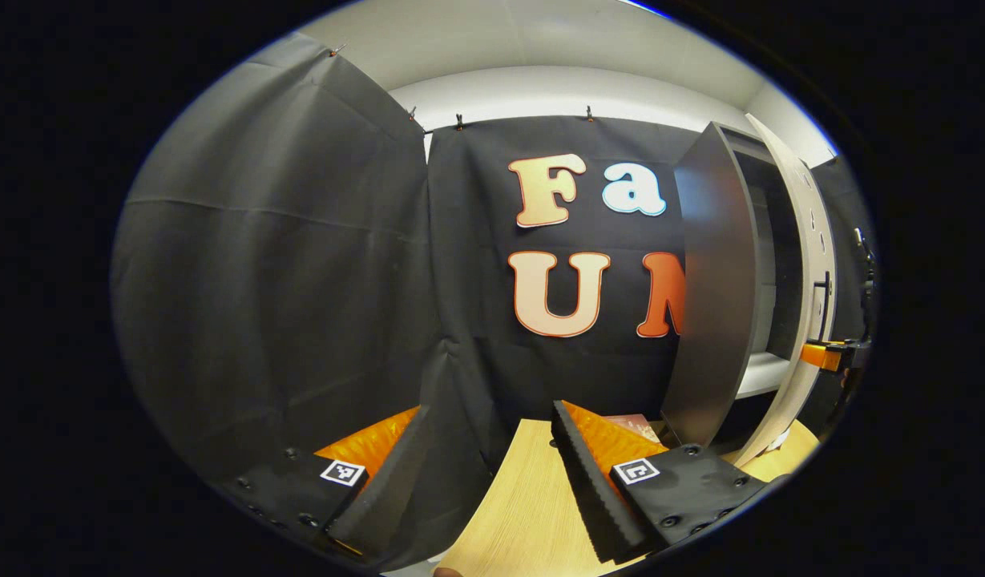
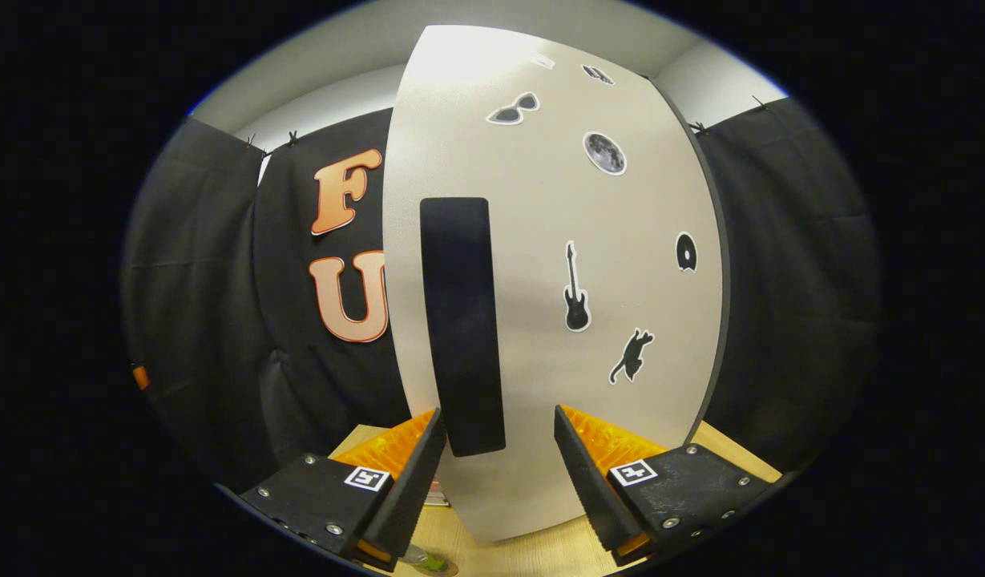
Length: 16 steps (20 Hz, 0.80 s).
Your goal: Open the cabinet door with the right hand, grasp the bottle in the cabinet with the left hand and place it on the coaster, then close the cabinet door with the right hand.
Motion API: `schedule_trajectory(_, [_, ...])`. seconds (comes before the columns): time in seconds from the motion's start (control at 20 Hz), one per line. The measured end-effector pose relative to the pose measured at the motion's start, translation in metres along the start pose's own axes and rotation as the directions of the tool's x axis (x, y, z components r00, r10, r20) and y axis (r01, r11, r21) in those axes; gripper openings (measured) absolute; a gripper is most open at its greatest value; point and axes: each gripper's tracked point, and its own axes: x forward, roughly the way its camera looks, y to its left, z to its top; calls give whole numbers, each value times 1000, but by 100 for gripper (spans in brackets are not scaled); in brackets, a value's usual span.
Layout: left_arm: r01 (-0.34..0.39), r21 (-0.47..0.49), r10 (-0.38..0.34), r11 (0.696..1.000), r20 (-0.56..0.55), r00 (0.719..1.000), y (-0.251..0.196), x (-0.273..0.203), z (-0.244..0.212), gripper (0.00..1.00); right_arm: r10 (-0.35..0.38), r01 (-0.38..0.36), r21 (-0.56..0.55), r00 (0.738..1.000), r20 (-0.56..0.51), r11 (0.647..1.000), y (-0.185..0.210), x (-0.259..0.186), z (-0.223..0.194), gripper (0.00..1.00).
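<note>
Your right gripper (image 2: 496,473) faced the door (image 2: 556,280), jaws wide, the upright handle (image 2: 460,320) dead ahead between them, untouched. Your left gripper (image 1: 492,473), also wide, idled left of the cabinet (image 1: 748,272); bottle hidden.

walls: black cloth (image 1: 284,264) — pinned up | ceiling: white (image 1: 540,48) | table: light wood (image 1: 524,497)
</note>
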Motion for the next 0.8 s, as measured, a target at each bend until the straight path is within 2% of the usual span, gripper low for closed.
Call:
schedule_trajectory(0.05, [-2,0,2,1000,0,1000,1,0,0,96,-1,1,2,1000,1,1000,0,-1,1,85])
schedule_trajectory(0.25, [-7,0,7,1000,-1,1000,3,1,1,96,-10,10,-4,1000,4,1000,0,7,4,85])
schedule_trajectory(0.3, [-9,1,9,1000,-1,1000,4,1,2,94,-12,13,-11,1000,9,1000,0,9,5,84])
schedule_trajectory(0.4, [-14,0,14,1000,1,1000,7,1,4,97,-17,17,-22,1000,11,1000,-1,13,5,84])
schedule_trajectory(0.45, [-16,-2,16,1000,2,1000,8,1,4,94,-17,18,-28,1000,10,999,-1,15,6,84])
schedule_trajectory(0.5, [-17,-2,17,1000,3,1000,9,1,5,97,-18,18,-34,1000,8,999,-1,17,6,84])
schedule_trajectory(0.55, [-18,-1,18,1000,4,1000,9,1,6,94,-19,19,-36,1000,6,999,0,18,5,84])
schedule_trajectory(0.75, [-15,5,15,1000,7,1000,7,2,8,94,-20,20,-52,1000,8,998,0,24,9,85])
schedule_trajectory(0.8, [-14,6,14,1000,8,1000,6,1,9,96,-17,18,-58,1000,14,998,0,26,11,85])
